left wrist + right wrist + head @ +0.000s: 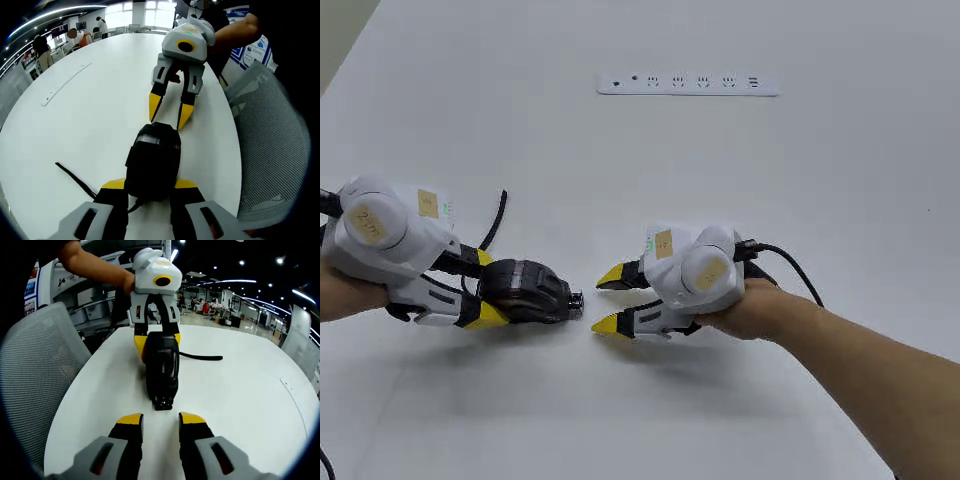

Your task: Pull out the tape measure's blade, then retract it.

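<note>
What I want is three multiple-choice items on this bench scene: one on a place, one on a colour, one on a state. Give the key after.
1. Where does the power strip lie on the table? A. At its far side, beyond both grippers. B. Between the grippers. C. At the near edge.
2. What colour are the grippers' fingertips? A. Red. B. Yellow. C. Blue.
3. How does the left gripper stand? A. Open and empty. B. Shut on a cable. C. Shut on the tape measure.
Key: 1 A, the head view shows it beyond both; 2 B, every tip is yellow; 3 C, its jaws clamp the black case, and the right gripper stands open before it.
</note>
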Tool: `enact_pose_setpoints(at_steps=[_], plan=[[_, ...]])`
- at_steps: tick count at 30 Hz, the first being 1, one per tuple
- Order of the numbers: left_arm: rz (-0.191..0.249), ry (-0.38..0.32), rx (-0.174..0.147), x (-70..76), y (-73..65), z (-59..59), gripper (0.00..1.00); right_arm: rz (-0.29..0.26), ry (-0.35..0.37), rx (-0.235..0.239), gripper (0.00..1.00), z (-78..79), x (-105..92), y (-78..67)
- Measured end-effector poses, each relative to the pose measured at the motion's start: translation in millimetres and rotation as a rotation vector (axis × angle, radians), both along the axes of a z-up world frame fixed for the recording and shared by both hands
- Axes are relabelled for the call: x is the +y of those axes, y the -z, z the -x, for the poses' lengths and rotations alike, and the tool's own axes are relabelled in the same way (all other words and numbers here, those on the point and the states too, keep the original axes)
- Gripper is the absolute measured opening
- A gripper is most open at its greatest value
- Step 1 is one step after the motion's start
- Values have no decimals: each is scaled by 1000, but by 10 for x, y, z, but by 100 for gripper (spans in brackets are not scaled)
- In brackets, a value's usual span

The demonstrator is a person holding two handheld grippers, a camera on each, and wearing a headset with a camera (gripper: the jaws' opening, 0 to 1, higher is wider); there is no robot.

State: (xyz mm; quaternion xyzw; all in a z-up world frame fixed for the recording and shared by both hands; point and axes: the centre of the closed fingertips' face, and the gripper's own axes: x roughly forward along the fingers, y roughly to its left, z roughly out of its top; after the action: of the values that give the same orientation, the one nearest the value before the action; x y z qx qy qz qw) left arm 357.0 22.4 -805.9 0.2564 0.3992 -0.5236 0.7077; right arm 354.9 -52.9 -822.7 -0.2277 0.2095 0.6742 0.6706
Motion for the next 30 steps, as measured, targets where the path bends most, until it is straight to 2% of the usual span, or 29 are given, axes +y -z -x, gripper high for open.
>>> enact_pose_setpoints(at_steps=[8, 25, 30], plan=[[12, -3, 13, -3, 0, -7, 29, -7, -8, 16, 24, -8, 115, 16], [19, -1, 10, -15, -8, -30, 29, 2, -19, 24, 18, -51, 245, 58], [17, 9, 7, -13, -3, -30, 29, 11, -14, 54, 13, -26, 219, 75]])
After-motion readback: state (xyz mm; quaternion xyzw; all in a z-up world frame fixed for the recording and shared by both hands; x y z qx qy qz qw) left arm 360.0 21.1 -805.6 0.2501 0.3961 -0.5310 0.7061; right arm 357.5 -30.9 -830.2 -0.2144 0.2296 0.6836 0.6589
